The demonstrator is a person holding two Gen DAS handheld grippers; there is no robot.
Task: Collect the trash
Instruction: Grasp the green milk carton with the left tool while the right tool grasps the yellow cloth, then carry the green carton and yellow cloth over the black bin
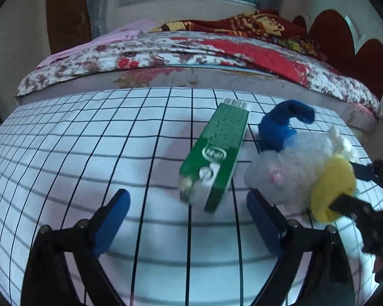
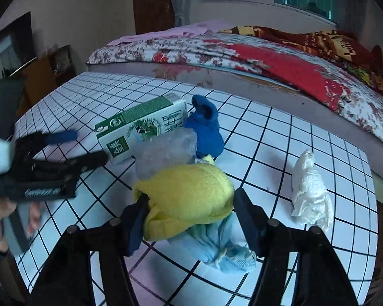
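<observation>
a: a bed (image 1: pixel 191 51) with a flowered cover fills the back of the room. in front of it a worktop (image 1: pixel 76 140) in a white cloth ruled with black squares carries a small heap of litter.

b: what is in the heap?

a: a green and white carton (image 2: pixel 140 127) lies on its side near the middle. touching its far end is a dark blue sock (image 2: pixel 206 127); a crumpled clear plastic bag (image 2: pixel 166 153) leans on both. nearer the camera sit a yellow sock (image 2: pixel 189 193) on a pale blue sock (image 2: pixel 222 244), and a white paper wad (image 2: pixel 311 193) lies apart to the right.

b: and the tools?

a: the right gripper (image 2: pixel 189 219) has its jaws on either side of the yellow sock; the blue pads seem to touch it, but i cannot tell whether they are pressing. the left gripper (image 1: pixel 189 221) hangs with jaws released, the carton's near end just beyond the fingertips, nothing held.

b: how should the step go?

a: in my judgement, the right should bite deep on the yellow sock alone, so the pale blue one is not dragged along. the left should line up across the carton's narrow width, clear of the slippery bag, before closing.
</observation>
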